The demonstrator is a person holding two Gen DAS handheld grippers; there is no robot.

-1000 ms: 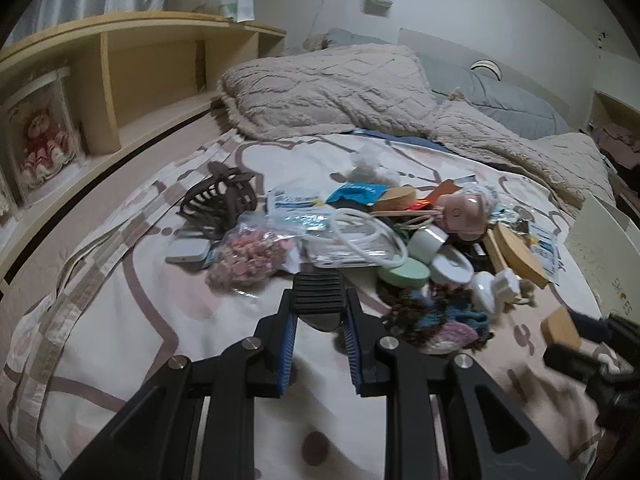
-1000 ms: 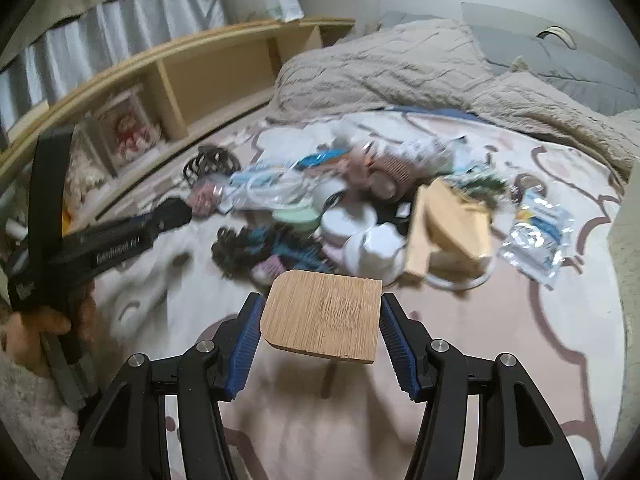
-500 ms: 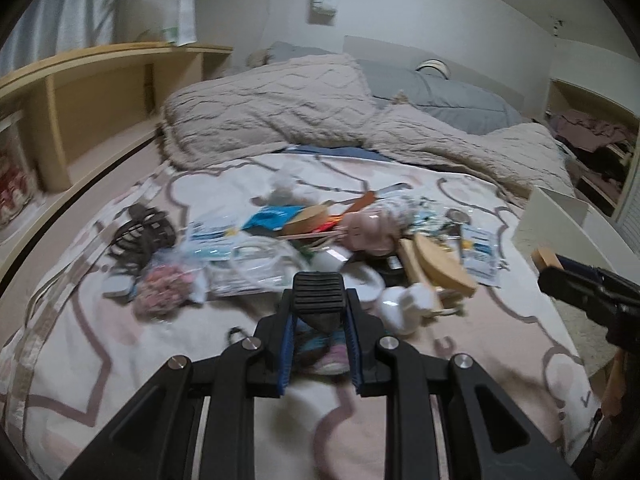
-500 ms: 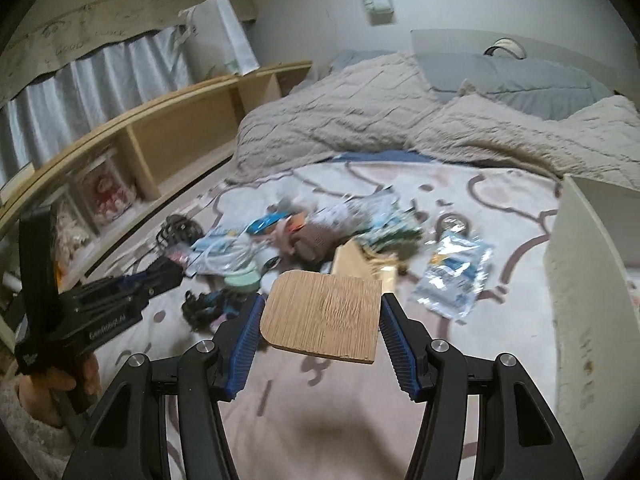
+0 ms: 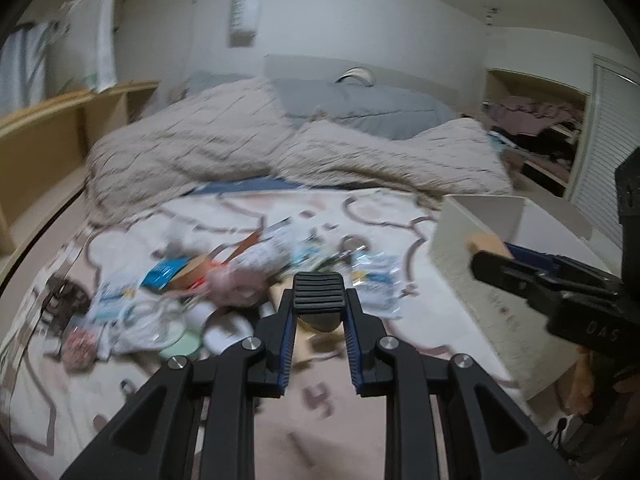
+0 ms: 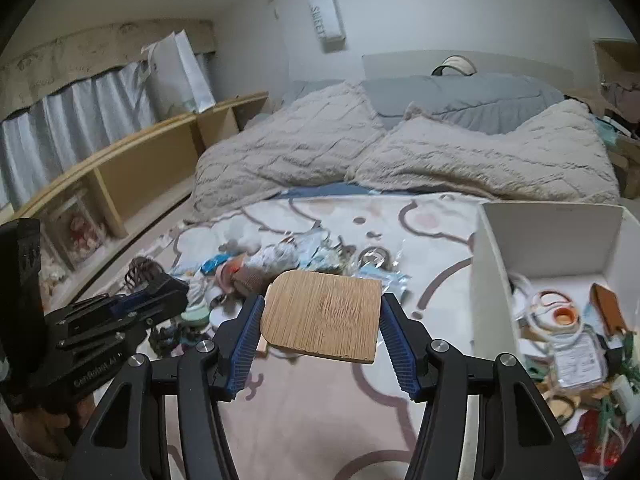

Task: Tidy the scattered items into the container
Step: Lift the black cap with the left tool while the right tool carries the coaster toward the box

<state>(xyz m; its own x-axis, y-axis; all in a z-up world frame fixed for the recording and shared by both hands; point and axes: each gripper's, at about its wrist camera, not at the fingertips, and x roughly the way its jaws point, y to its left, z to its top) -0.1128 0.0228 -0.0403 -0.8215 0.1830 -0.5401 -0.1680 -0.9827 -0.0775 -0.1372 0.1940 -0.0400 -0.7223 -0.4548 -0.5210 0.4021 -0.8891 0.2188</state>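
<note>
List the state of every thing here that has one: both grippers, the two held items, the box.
Left gripper: shut on black ribbed item.
Black ribbed item: held, off the bed.
Right gripper: shut on wooden board.
Wooden board: held flat, off the bed.
White box: open, partly filled.

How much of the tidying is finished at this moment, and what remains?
Partly done: the white box already holds cords and packets. In hand: the right gripper is shut on a wooden board, and the left gripper is shut on a small black ribbed item. Left: the pile of small items on the bed.
</note>
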